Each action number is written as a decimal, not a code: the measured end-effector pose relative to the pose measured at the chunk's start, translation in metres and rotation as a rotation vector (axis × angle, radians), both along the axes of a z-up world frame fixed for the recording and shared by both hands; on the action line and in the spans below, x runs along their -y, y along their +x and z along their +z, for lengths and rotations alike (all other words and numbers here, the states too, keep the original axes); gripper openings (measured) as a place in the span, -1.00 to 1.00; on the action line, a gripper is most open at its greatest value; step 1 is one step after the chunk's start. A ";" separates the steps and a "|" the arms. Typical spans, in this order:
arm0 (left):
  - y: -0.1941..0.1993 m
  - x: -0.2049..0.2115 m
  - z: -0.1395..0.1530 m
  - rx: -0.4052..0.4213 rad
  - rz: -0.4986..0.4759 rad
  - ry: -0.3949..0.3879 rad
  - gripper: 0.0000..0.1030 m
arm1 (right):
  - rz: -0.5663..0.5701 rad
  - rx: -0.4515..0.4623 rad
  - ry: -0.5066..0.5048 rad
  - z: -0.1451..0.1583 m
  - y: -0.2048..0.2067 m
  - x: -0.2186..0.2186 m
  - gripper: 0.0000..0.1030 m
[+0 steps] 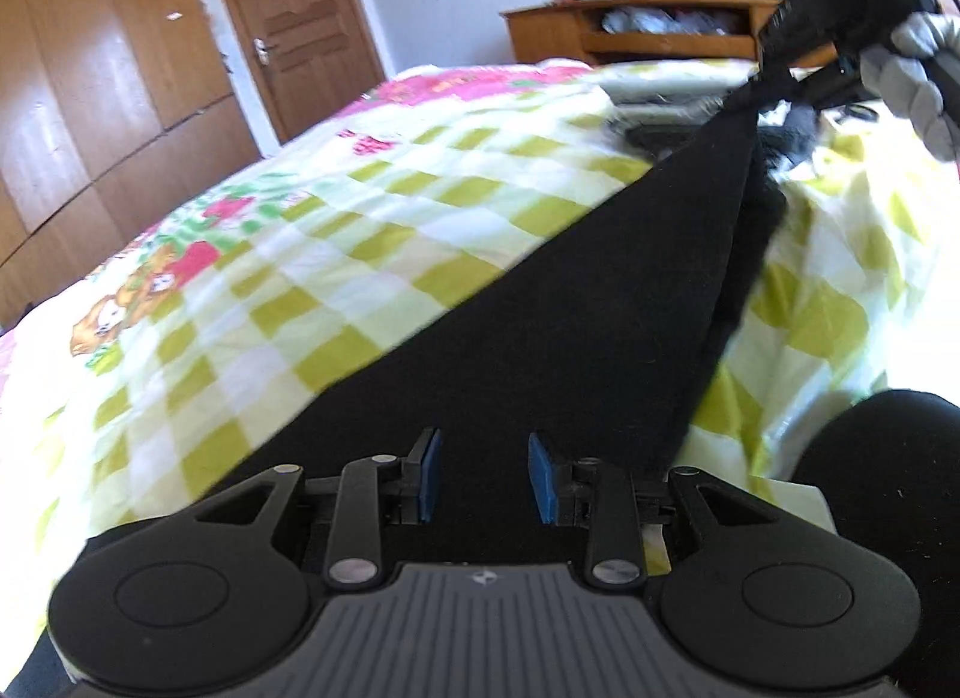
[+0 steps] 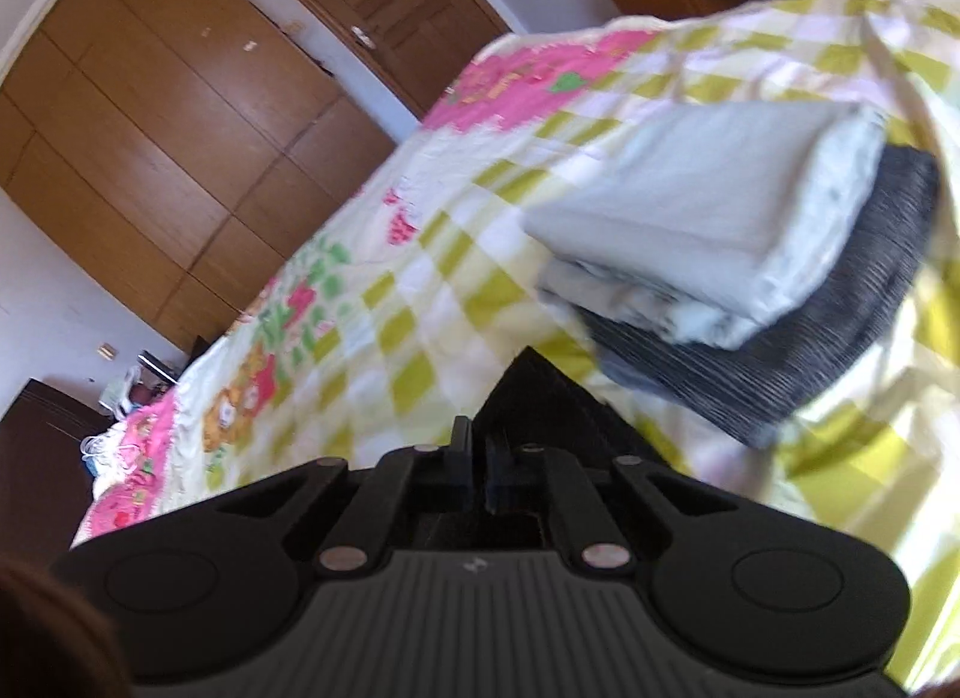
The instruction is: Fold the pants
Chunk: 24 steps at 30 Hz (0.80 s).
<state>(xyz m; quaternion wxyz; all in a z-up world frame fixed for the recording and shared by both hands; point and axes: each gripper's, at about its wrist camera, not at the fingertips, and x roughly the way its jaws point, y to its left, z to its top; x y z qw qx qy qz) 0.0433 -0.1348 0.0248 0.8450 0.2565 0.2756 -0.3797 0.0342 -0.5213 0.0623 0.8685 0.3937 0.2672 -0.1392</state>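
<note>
The black pants stretch across the checkered bedspread from under my left gripper up to the top right. My left gripper is open, its blue pads apart just above the black cloth. My right gripper shows at the top right of the left wrist view, pinching the far end of the pants and lifting it off the bed. In the right wrist view the right gripper is shut on a corner of the black pants.
A stack of folded clothes, light grey on dark grey, lies on the bedspread ahead of the right gripper. A wooden wardrobe and door stand at the left; a wooden cabinet stands beyond the bed.
</note>
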 end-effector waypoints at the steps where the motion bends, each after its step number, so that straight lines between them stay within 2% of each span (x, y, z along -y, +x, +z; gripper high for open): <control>1: -0.001 0.004 -0.002 -0.005 -0.008 0.010 -0.13 | -0.015 -0.023 0.033 -0.012 -0.004 0.004 -0.92; 5: -0.008 0.015 -0.006 0.004 -0.030 0.050 -0.13 | -0.053 -0.043 0.107 -0.042 -0.004 0.015 -0.92; 7: -0.009 0.019 -0.007 -0.003 -0.034 0.055 -0.13 | -0.026 -0.060 0.108 -0.048 0.001 0.017 -0.91; 10: -0.008 0.022 -0.009 -0.014 -0.033 0.052 -0.13 | -0.039 -0.078 0.156 -0.058 0.002 0.022 -0.80; 13: -0.007 0.024 -0.007 -0.012 -0.033 0.046 -0.13 | -0.040 -0.080 0.186 -0.064 0.007 0.026 -0.81; 14: -0.007 0.023 -0.006 -0.007 -0.034 0.044 -0.13 | -0.042 -0.072 0.184 -0.063 0.010 0.025 -0.88; 17: -0.007 0.021 0.004 0.026 -0.032 0.037 -0.13 | -0.005 0.002 0.161 -0.040 0.023 0.020 -0.90; 21: -0.006 0.013 0.018 0.054 -0.017 0.011 -0.12 | 0.095 0.232 0.113 0.022 0.028 0.001 -0.91; 22: -0.005 0.010 0.018 0.050 -0.013 0.004 -0.11 | 0.110 0.266 0.100 0.031 0.022 -0.004 -0.91; 24: -0.004 0.008 0.014 0.040 -0.009 0.000 -0.11 | 0.101 0.265 0.103 0.032 0.009 -0.007 -0.91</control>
